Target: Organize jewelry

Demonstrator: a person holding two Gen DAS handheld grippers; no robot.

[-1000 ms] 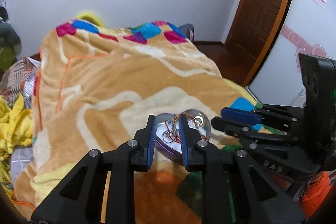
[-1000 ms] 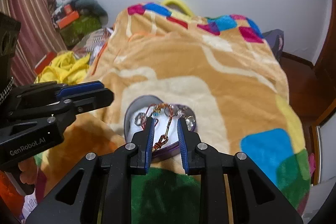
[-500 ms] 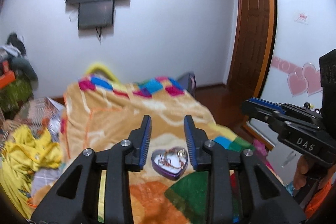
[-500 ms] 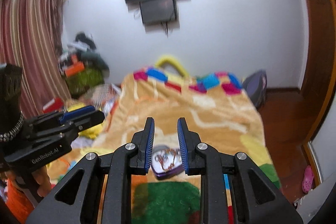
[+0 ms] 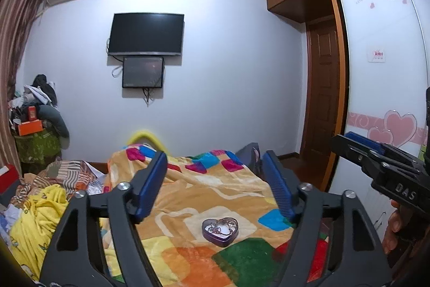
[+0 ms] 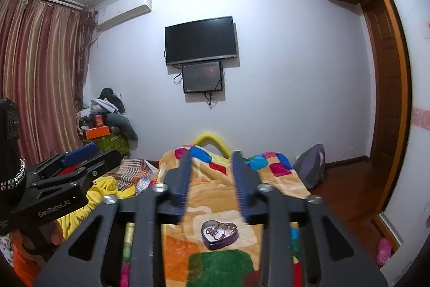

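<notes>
A bed (image 5: 242, 195) covered by an orange patchwork blanket (image 5: 204, 187) fills the lower room beneath a dark wall-mounted television (image 5: 146, 34), its left edge lost under a heap of yellow and striped clothes (image 5: 40, 209). On the blanket near the foot sits a purple heart-shaped tin (image 5: 220, 230), lid off, holding a tangle of chains (image 6: 219, 230) too small to tell apart piece by piece. The left gripper (image 5: 217, 184) is held above and back from the tin, jaws spread wide and empty, its body cut off by the frame's lower edge. The right gripper (image 6: 212, 179) is also held clear of the tin, its blurred jaws parted more narrowly with nothing between them.
</notes>
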